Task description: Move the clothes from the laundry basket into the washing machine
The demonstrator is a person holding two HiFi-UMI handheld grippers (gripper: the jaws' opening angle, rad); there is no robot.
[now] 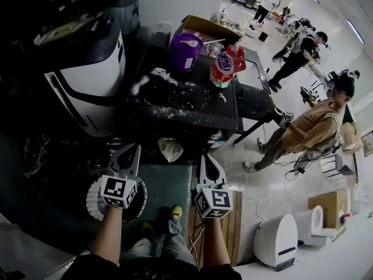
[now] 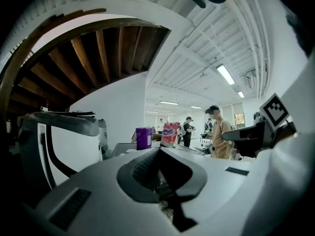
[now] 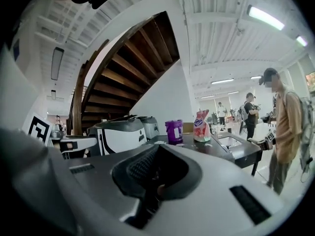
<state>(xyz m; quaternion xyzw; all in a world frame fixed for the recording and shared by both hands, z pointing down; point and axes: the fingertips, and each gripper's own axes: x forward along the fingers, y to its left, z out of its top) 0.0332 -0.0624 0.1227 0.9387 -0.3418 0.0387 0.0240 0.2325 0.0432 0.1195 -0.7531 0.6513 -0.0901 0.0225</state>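
The left gripper (image 1: pixel 133 153) has its jaws pressed together on nothing, and the right gripper (image 1: pixel 205 162) is likewise closed and empty. Both point level toward the near edge of the dark table (image 1: pixel 192 112). A pale crumpled cloth (image 1: pixel 171 149) sits at that edge, between their tips. The washing machine (image 1: pixel 87 74) stands at the table's left end. The white laundry basket (image 1: pixel 93 200) lies on the table's near side, under the left gripper. A purple tub (image 1: pixel 186 51) stands at the table's far edge.

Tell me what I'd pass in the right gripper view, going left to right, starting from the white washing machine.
White washing machine → purple tub → red pouch → person in black, far off → person in the tan shirt.
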